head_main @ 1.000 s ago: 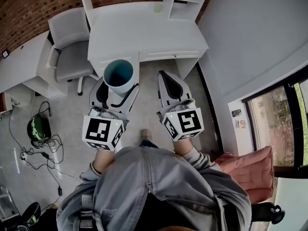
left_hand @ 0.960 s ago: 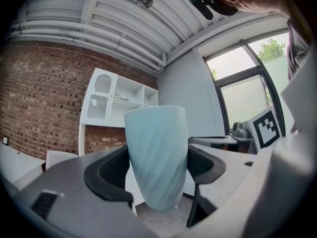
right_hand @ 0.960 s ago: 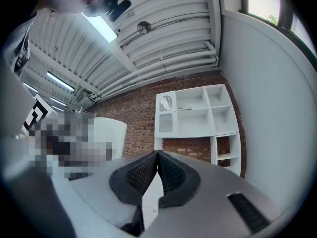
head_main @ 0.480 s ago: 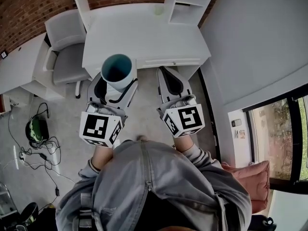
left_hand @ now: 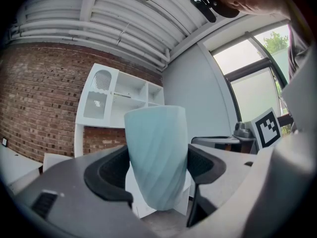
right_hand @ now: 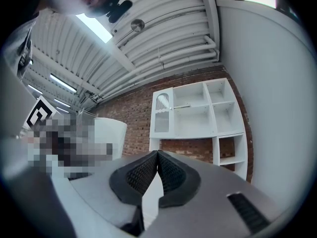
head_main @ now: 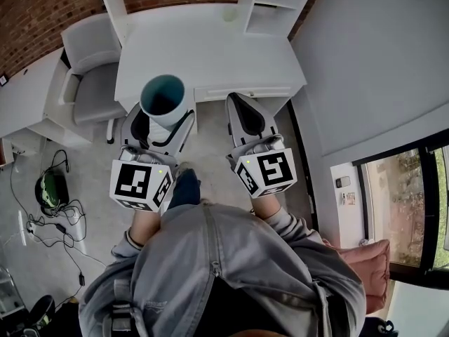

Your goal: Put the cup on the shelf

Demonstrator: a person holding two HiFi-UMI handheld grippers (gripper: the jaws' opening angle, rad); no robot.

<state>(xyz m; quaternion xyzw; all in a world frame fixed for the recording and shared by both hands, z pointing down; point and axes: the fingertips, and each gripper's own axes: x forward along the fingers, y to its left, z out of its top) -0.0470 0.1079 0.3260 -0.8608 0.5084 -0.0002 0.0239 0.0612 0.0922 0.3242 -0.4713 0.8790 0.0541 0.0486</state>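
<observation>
A pale blue ribbed cup stands upright between the black pads of my left gripper, which is shut on it. In the left gripper view the cup fills the gap between the two pads, its rim above them. My right gripper is level beside it, shut with nothing held; its pads meet in the right gripper view. Both point at the white desk. Behind the desk rises the white shelf unit, whose open compartments also show in the left gripper view.
A grey office chair stands left of the desk. A brick wall runs behind them, a grey wall on the right. Cables and a green thing lie on the floor at the left. A window is at the right.
Both grippers and the cup have come closer to the desk's front edge, and the cup now overlaps it. The grip on the cup is unchanged.
</observation>
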